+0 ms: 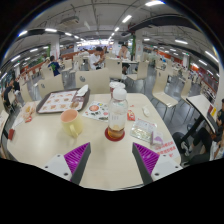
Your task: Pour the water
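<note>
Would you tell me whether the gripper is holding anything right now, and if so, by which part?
Nothing is held: the gripper is open and empty, with the water bottle standing beyond its fingers.

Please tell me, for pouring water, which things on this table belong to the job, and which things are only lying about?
For the job:
- clear plastic bottle, standing just ahead of the tongs, which are open
- yellowish cup, left of the bottle

Only lying about:
- tray, at the table's far left
- small items and packets, right of the bottle
</note>
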Demonstrator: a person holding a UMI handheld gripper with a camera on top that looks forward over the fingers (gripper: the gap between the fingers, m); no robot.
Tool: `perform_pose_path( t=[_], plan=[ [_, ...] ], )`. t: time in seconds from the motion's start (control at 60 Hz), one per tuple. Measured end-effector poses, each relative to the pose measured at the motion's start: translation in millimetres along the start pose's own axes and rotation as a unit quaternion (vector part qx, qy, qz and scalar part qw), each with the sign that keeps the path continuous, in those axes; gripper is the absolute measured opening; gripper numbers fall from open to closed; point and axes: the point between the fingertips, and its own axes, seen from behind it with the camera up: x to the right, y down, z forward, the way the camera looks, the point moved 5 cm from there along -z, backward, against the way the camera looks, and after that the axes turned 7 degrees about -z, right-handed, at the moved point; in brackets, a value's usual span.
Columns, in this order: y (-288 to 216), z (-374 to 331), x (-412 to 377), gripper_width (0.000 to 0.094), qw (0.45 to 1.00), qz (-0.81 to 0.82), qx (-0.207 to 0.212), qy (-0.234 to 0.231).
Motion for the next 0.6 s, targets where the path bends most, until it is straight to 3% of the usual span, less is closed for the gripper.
perform_pose_path(
  t=[0.233,0.6],
  plan=[
    [12,-69,-17,0.0845,1.0,-0.008,-0.004,0.008],
    [10,-84,-28,0.0847,1.0,-0.028,-0.002,-0.001]
  ],
)
